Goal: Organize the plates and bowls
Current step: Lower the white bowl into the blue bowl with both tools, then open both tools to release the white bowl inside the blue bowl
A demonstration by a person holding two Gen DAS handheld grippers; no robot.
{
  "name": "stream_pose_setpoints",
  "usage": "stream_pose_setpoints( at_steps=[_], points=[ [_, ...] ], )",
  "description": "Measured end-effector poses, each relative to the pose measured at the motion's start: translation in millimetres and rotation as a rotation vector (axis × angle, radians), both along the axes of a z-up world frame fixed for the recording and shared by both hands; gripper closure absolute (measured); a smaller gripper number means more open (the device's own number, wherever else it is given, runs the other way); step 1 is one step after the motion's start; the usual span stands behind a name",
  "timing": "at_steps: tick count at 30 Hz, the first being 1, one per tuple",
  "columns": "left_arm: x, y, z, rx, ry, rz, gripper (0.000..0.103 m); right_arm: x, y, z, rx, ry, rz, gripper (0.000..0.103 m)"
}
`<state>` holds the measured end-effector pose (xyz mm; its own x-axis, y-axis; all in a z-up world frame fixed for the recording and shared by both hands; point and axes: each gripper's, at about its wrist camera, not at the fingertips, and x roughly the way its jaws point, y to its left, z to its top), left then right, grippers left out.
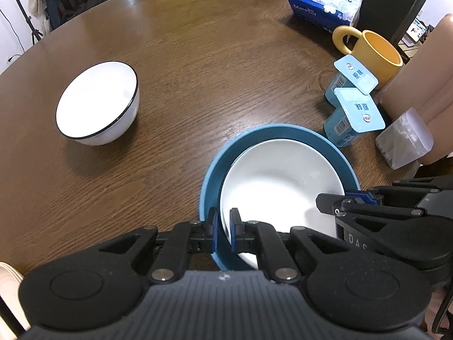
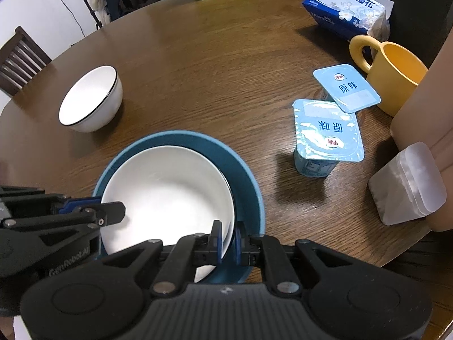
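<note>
Left wrist: two white bowls [image 1: 97, 103] [image 1: 280, 187], one blue plate [image 1: 325, 144] (both fingers pinch nested bowl's rim).

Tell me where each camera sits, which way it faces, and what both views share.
Left wrist: sits on the left tool, looks steeply down at the table; its fingers pinch the white plate's near rim; the right tool shows at right.
Right wrist: sits on the right tool, looks steeply down too, pinching the same plate's rim; the left tool shows at left.
Shared: white plate in the blue bowl, white bowl, yellow mug, yogurt cups, tissue pack.
</note>
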<state>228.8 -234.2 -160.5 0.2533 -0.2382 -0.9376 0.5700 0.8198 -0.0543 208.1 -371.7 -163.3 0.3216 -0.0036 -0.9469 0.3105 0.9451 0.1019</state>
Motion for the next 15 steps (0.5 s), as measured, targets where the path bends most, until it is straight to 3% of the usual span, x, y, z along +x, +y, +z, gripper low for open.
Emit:
stream_pose_setpoints(
  at_steps=[13, 15],
  points=[
    [4.6, 4.9, -1.5, -0.031, 0.036, 0.024, 0.09, 3.1, -1.1, 2.1, 0.01, -0.004, 0.0, 0.093],
    [4.8, 7.1, 1.7, -0.055, 0.033, 0.027, 0.083, 3.2, -1.9, 3.1, 0.016, -0.006, -0.001, 0.09]
  ],
)
